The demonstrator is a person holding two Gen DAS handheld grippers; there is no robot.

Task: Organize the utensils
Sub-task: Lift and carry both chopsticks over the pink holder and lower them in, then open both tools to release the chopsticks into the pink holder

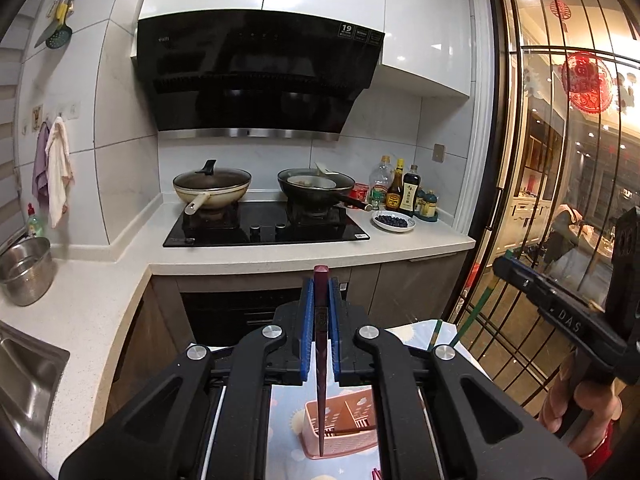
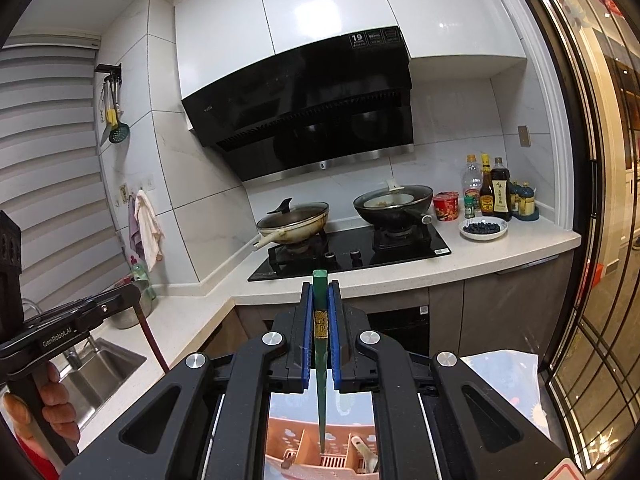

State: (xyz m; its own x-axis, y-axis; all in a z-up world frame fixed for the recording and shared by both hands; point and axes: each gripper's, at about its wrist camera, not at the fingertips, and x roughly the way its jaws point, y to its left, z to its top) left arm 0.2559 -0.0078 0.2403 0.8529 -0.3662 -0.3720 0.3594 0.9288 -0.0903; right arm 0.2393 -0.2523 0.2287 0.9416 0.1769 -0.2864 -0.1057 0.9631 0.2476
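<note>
Two grippers are each carrying one chopstick above the pink caddy (image 2: pixel 320 456), at 6 o'clock in both wrist views. Left gripper (image 1: pixel 320 300) is clamping the maroon chopstick (image 1: pixel 321 360); right gripper (image 2: pixel 320 300) is clamping the green chopstick (image 2: pixel 321 360). Both tips are pointing down, so next probably comes lowering into compartments, then releasing.

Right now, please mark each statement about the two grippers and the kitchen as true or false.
1. The left gripper holds a dark red chopstick. True.
2. The right gripper holds a spoon. False: it holds a green chopstick.
3. A pink utensil basket stands below the left gripper. True.
4. The plate of blueberries sits left of the stove. False: it is right of it.
5. Both woks are on the stove. True.
</note>
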